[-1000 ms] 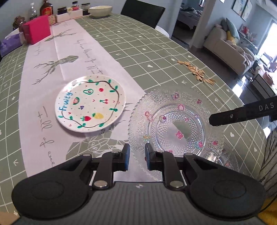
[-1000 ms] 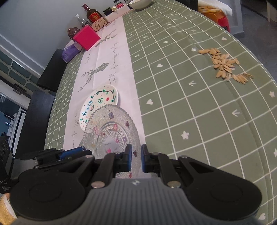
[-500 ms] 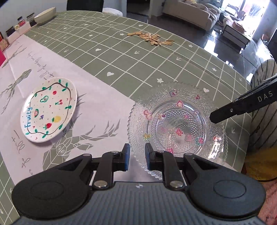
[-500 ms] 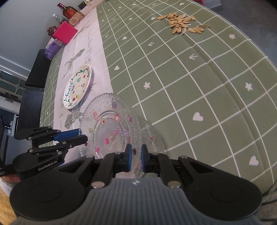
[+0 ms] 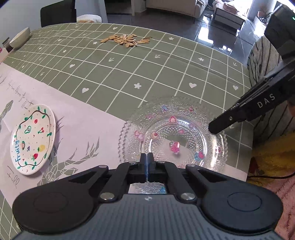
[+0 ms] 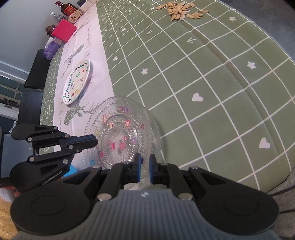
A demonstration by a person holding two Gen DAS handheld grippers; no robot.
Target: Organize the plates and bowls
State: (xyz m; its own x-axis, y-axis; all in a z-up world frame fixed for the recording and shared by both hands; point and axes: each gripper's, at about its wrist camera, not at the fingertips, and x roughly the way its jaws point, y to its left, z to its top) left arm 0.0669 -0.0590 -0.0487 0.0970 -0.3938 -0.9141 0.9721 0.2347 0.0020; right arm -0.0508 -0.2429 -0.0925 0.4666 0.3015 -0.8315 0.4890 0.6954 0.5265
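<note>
A clear glass plate (image 5: 166,129) with small coloured flowers lies near the table's front edge, half on the white runner. My left gripper (image 5: 147,157) hangs over its near rim with its jaws closing until the pads meet. Nothing shows between them. In the right wrist view the left gripper (image 6: 95,141) sits at the glass plate's (image 6: 118,133) left rim. My right gripper (image 6: 144,160) is closing on the near rim, with glass between its blue pads. Its tip (image 5: 212,129) rests on the right rim. A white "Fruity" plate (image 5: 33,138) (image 6: 77,81) lies apart on the runner.
Loose seeds (image 5: 125,39) (image 6: 180,11) lie on the green checked cloth further back. A pale bowl (image 5: 20,36) stands at the far end. A pink box (image 6: 64,29) and a bottle (image 6: 66,5) stand by the wall. The table edge (image 5: 247,129) runs just right of the glass plate.
The left gripper's jaws were apart and have come together. Both grippers have swung round and closed in on the glass plate, and the right one's tip now sits on the rim.
</note>
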